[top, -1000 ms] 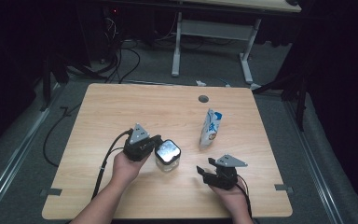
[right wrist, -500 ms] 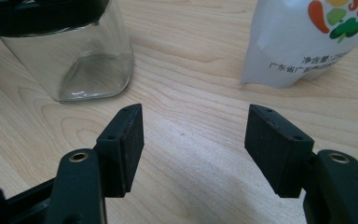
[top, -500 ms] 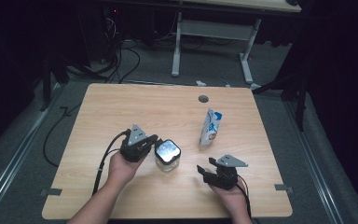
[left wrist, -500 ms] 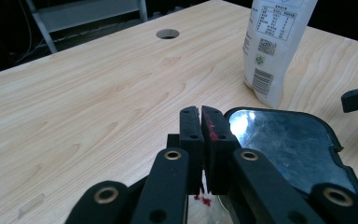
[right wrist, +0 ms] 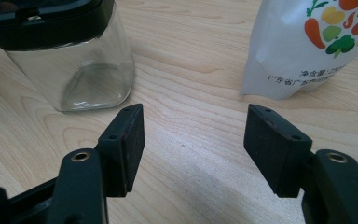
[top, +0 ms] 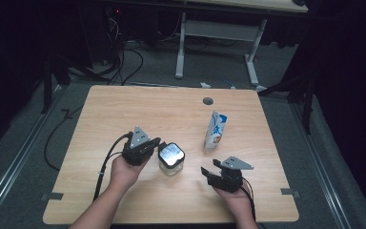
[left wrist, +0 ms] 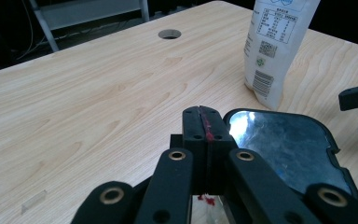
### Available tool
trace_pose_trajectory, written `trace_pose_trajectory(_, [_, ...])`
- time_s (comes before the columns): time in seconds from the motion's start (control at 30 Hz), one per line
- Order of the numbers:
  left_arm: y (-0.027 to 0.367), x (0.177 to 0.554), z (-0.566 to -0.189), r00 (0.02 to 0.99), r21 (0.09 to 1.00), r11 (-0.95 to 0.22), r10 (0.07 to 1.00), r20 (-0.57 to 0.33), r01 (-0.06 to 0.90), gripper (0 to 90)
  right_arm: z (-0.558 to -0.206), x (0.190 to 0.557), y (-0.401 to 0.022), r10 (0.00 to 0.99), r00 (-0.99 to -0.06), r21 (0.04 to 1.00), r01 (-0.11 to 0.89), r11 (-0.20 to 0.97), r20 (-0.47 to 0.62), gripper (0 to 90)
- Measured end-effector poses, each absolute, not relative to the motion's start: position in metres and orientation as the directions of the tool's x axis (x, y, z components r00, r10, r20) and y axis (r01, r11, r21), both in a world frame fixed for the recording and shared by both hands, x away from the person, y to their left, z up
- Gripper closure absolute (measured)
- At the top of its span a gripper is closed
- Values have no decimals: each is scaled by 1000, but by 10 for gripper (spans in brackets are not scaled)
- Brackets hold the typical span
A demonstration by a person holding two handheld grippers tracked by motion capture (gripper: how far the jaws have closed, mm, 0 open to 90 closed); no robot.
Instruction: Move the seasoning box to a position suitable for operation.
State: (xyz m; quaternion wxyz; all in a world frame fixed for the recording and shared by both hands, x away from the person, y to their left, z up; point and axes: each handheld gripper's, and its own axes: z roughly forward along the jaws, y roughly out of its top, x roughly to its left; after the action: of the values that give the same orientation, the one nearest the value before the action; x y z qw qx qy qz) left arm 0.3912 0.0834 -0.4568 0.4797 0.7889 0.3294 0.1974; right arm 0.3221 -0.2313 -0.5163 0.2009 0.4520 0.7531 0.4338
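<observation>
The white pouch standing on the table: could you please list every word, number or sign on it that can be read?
"广东省", the start of a grey line low on the pouch, right gripper view; the characters after it are cut off.
The grey line above it: too blurred to read.
Barcode, square code and fine-print table on the pouch's other face, left gripper view: too small to read.
Blue mark on the pouch, high view: too small to read.

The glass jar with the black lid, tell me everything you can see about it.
The glass jar is clear, squarish with rounded corners, and looks empty. Its black lid has a shiny, reflective top panel and is on. It stands upright on the wooden table, near the front middle, with the shut left gripper right at its lid edge.
</observation>
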Motion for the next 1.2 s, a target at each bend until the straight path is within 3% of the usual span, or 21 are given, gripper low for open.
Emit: trace_pose_trajectory(1.2, [68, 399, -467, 687, 883, -324, 727, 2, 340, 900, -515, 319, -224, 839, -538, 837, 494, 236, 82, 389])
